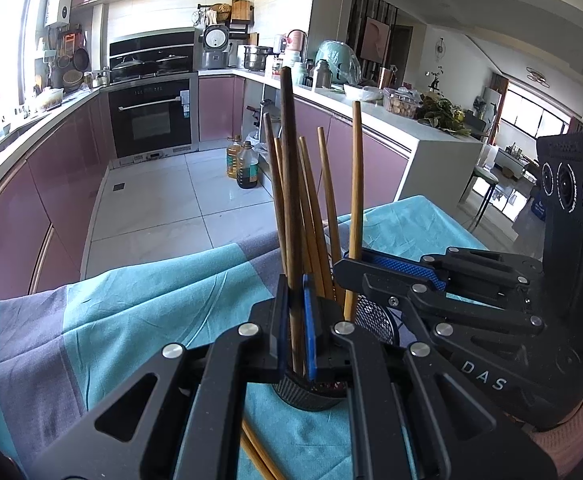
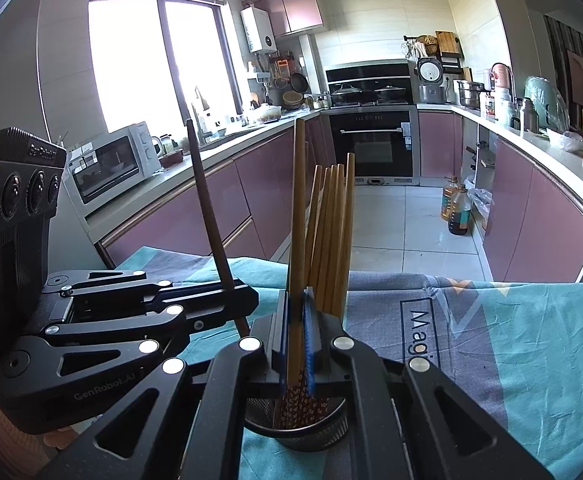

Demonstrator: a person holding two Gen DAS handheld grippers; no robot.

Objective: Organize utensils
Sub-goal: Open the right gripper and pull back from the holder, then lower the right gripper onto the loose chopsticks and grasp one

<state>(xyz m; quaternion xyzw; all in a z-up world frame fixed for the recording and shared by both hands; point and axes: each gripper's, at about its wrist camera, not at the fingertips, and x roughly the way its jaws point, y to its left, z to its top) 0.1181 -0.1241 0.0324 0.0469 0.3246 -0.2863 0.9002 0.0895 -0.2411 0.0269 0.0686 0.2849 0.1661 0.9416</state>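
Both grippers are clamping chopsticks upright over a round black mesh holder (image 2: 295, 420) on teal-grey cloth (image 2: 531, 340): left gripper (image 1: 295, 320) pinching a dark chopstick (image 1: 289, 160), right gripper (image 2: 296, 340) a tan one (image 2: 297, 208).

Teal-grey tablecloth (image 2: 531, 320) spread at 6 o'clock. Built-in oven (image 2: 373, 140) seen at 12, lidded pans (image 2: 365, 91) set above. Microwave (image 2: 111, 160) placed at 9 on counter. Oil bottles (image 2: 455, 208) stood on floor tiles at 2. Rice cooker (image 2: 431, 80) at 1.
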